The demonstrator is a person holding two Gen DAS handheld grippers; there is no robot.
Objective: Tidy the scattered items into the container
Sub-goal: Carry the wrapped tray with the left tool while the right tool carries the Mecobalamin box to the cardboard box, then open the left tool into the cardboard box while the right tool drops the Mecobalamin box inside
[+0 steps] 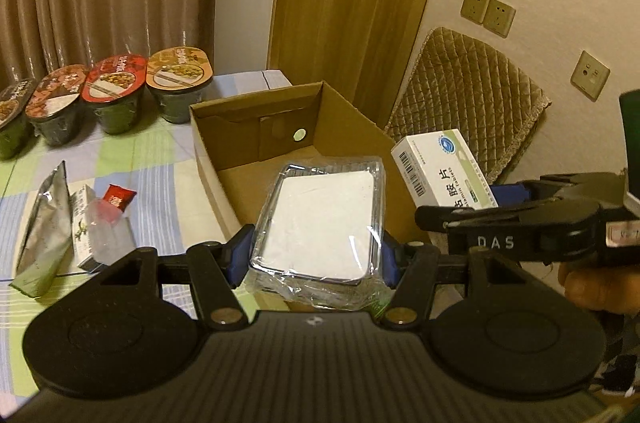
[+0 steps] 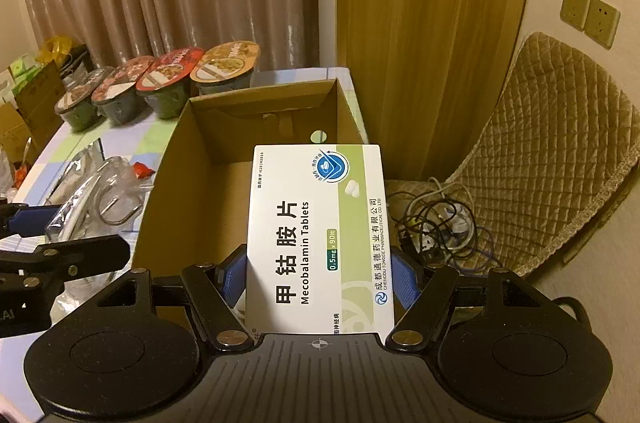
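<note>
My right gripper (image 2: 320, 279) is holding a white and green medicine box (image 2: 318, 239) that is showing "甲钴胺片" and "Mecobalamin Tablets", with "0.5mg x 90片" on a small green tag and "成都通德药业有限公司 / CHENGDU TONGDE PHARMACEUTICAL CO LTD" running along its green band. In my left view that gripper's black body is showing the letters "DAS" (image 1: 495, 242), and the box's end is showing a barcode (image 1: 412, 172) whose digits I am failing to read. The print on the noodle cup lids (image 1: 180, 68) is coming out too blurred for me to read.
</note>
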